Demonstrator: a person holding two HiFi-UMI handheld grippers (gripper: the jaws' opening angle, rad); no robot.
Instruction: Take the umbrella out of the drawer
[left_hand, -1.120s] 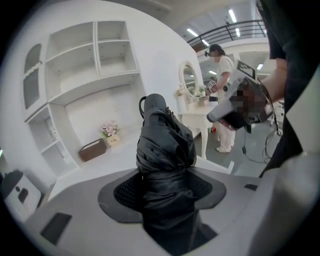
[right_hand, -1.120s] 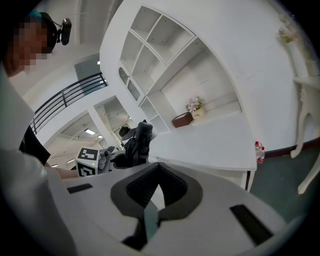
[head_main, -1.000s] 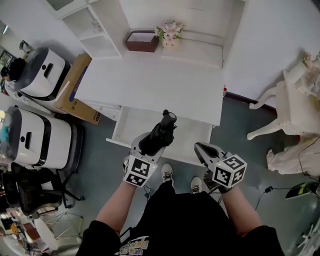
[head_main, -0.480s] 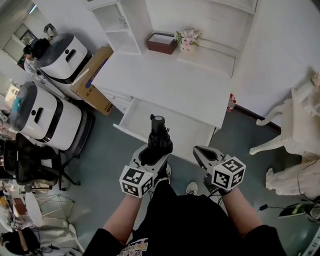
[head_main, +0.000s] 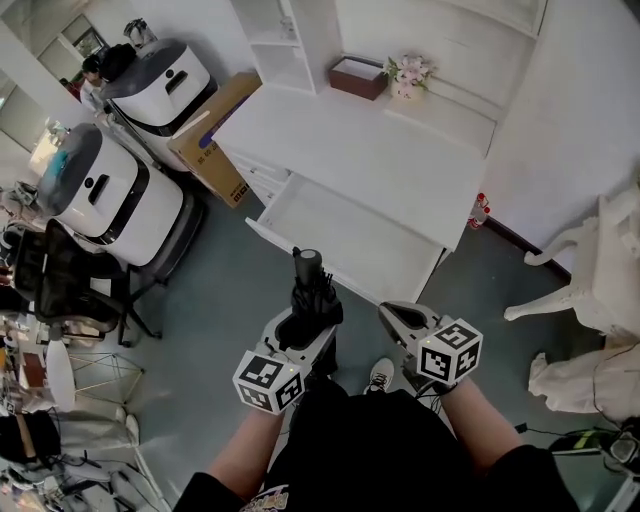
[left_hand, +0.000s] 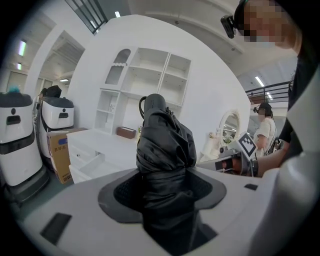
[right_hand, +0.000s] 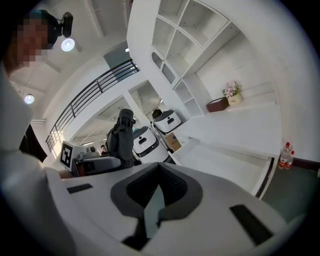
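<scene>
A folded black umbrella (head_main: 312, 295) stands upright in my left gripper (head_main: 303, 325), which is shut on its lower part. It hangs over the grey floor, in front of the white drawer (head_main: 300, 190), which stands pulled open from the white desk (head_main: 370, 150). No contents show in the drawer. In the left gripper view the umbrella (left_hand: 162, 145) fills the space between the jaws of the left gripper (left_hand: 162, 195). My right gripper (head_main: 395, 315) is to the right of the umbrella, apart from it, jaws together and empty. The right gripper view shows the right gripper (right_hand: 156, 192) with the umbrella (right_hand: 121, 140) at the left.
Two white robots (head_main: 110, 195) (head_main: 165, 75) and a cardboard box (head_main: 215, 130) stand left of the desk. A black chair (head_main: 70, 290) is further left. A brown box (head_main: 358, 77) and flowers (head_main: 410, 72) sit at the desk's back. A white chair (head_main: 600, 270) stands right.
The person has stepped back from the desk. The umbrella, still in the left gripper, has moved from over the drawer to over the floor. The right gripper came back alongside.
</scene>
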